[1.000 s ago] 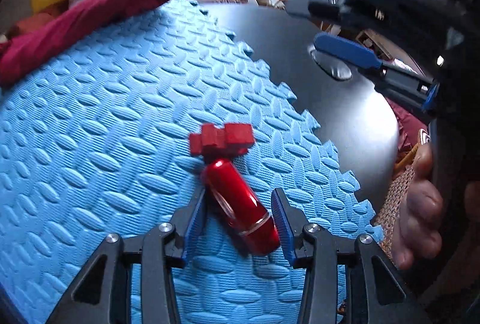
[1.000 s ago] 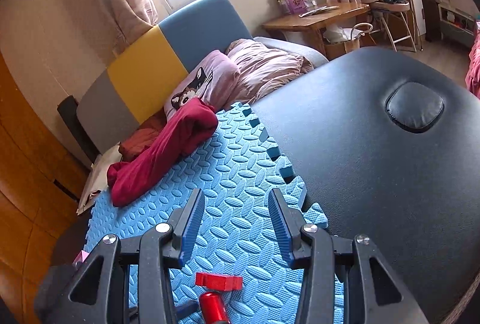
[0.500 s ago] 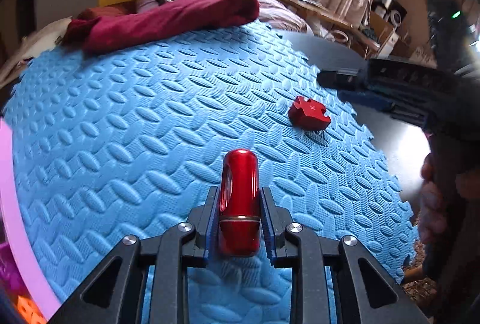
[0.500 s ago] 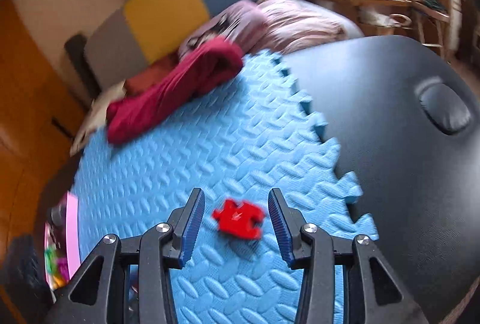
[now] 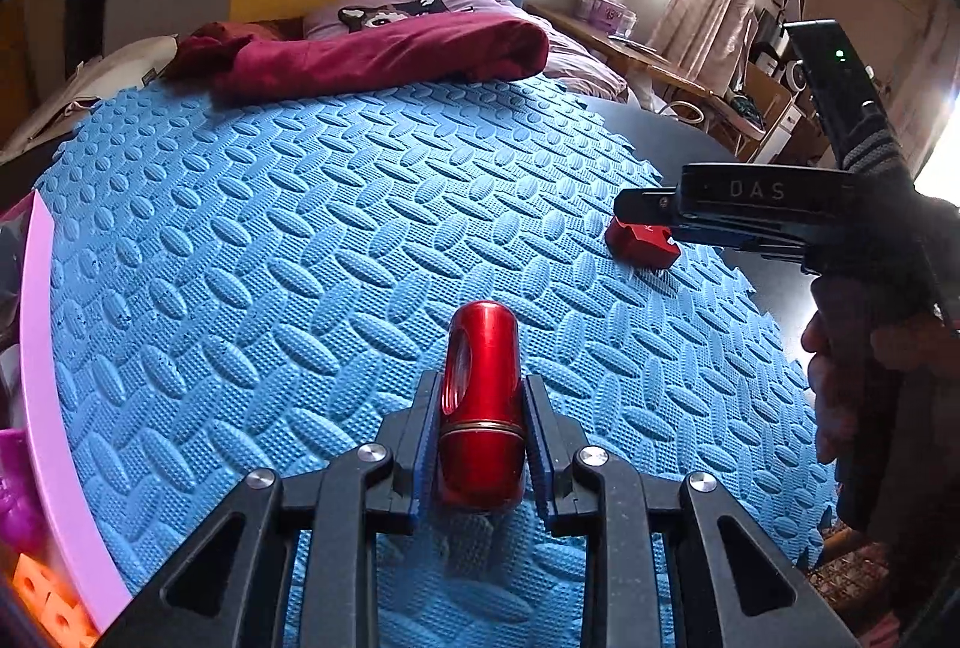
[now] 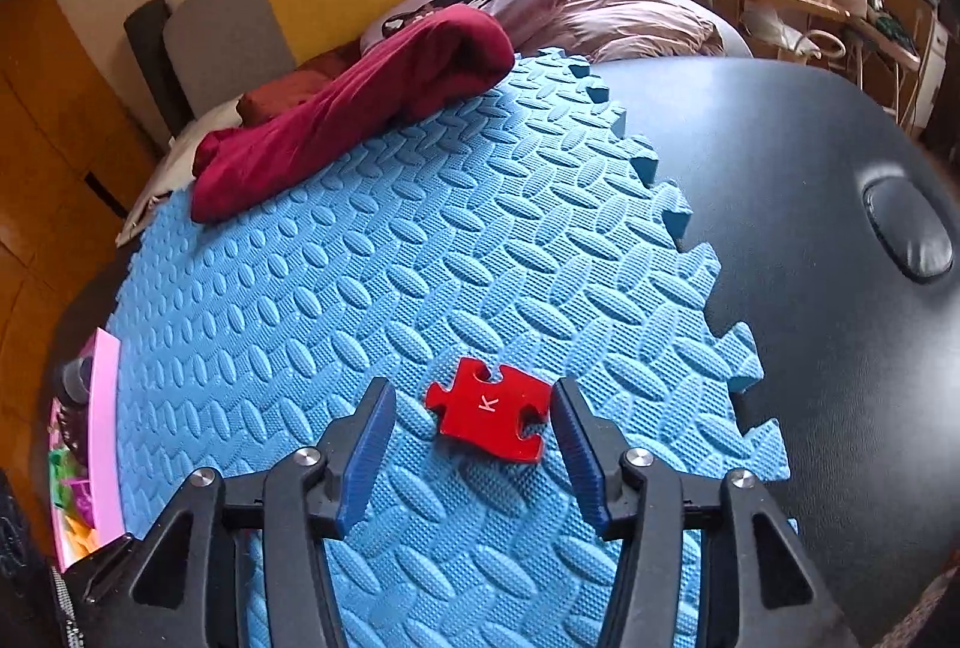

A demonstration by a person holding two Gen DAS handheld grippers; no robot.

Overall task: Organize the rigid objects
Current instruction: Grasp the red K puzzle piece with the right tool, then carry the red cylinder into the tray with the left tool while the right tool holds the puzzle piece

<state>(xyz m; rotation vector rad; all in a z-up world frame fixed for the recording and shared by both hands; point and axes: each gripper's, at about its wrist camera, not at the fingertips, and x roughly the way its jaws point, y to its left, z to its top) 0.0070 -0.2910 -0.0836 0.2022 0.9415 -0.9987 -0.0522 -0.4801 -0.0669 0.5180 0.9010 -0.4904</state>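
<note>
Clamping a red cylinder between its pads, the left tool holds it above the blue foam mat. On that mat near its toothed edge lies a red puzzle piece, framed untouched by the right tool, whose jaws have just been opening.
</note>
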